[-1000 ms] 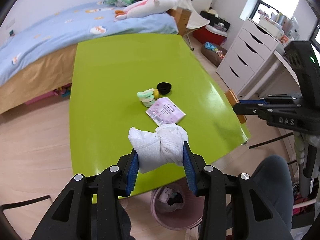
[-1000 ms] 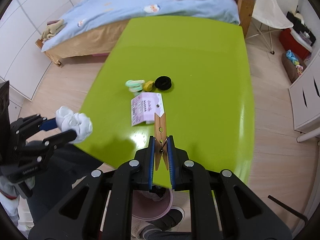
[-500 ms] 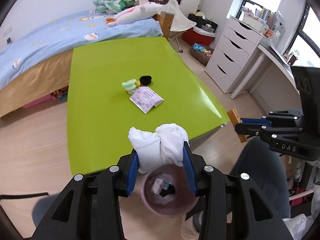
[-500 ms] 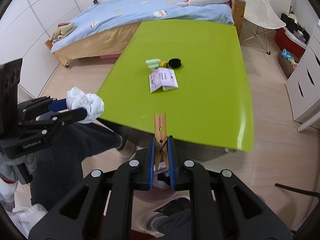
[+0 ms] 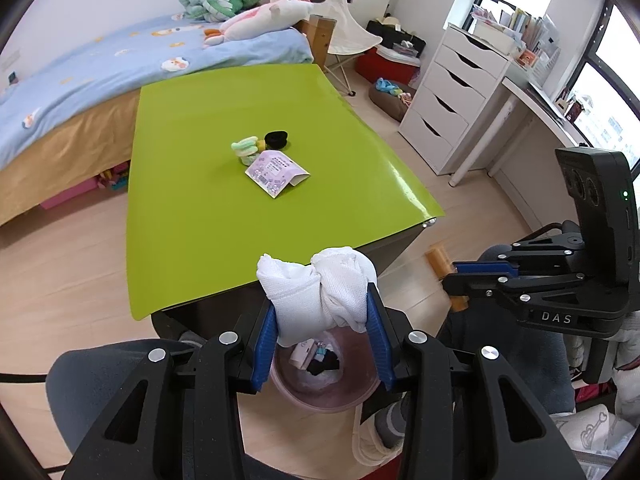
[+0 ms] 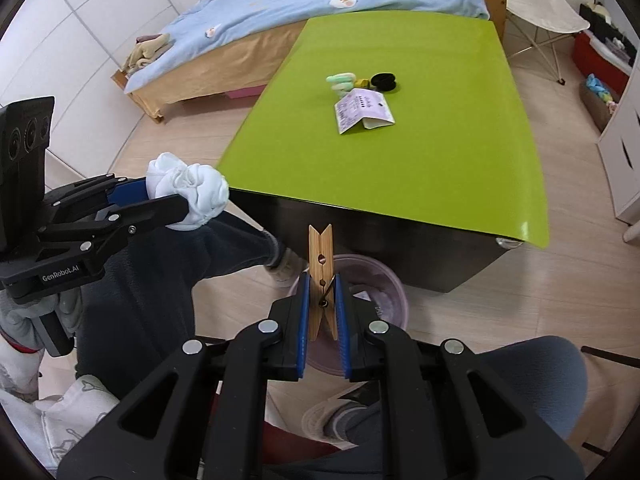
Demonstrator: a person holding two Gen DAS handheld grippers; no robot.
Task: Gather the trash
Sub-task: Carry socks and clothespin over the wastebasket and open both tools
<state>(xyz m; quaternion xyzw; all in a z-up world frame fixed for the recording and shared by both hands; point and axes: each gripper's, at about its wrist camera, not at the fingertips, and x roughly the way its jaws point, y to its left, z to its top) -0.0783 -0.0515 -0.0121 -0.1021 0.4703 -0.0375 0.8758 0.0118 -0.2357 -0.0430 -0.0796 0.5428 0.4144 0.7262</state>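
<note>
Right tool: pads on either side of a wooden clothespin, its long axis running up out of the tool, split end away from the camera. Jaws just starting to open, the clothespin between them and, as far as the right wrist view shows, not yet fallen. In the left wrist view this same tool comes in from the right side and the clothespin reads as a blur.

Left tool: clenched on a knotted white cloth bundle, jaws roughly half spread by its bulk. The bundle bulges above the pads.

Key relation: the pink bin stands on the floor at the near edge of the green bench, and both tools are off the bench and pointing steeply down at it. In the right wrist view the bin's rim shows directly behind and below the clothespin. In the left wrist view the bin sits straight below the bundle, some discarded bits already inside. Judgement: both items look lined up over the opening; the right one appears to be going first.

Left on the bench, mid-surface and well apart from both tools: a pale purple printed packet, a mint-green item, a small yellow piece touching it, and a black round thing. Judgement: task partway done.

Risk (judgement): the clothespin could clip the rim and bounce out.
</note>
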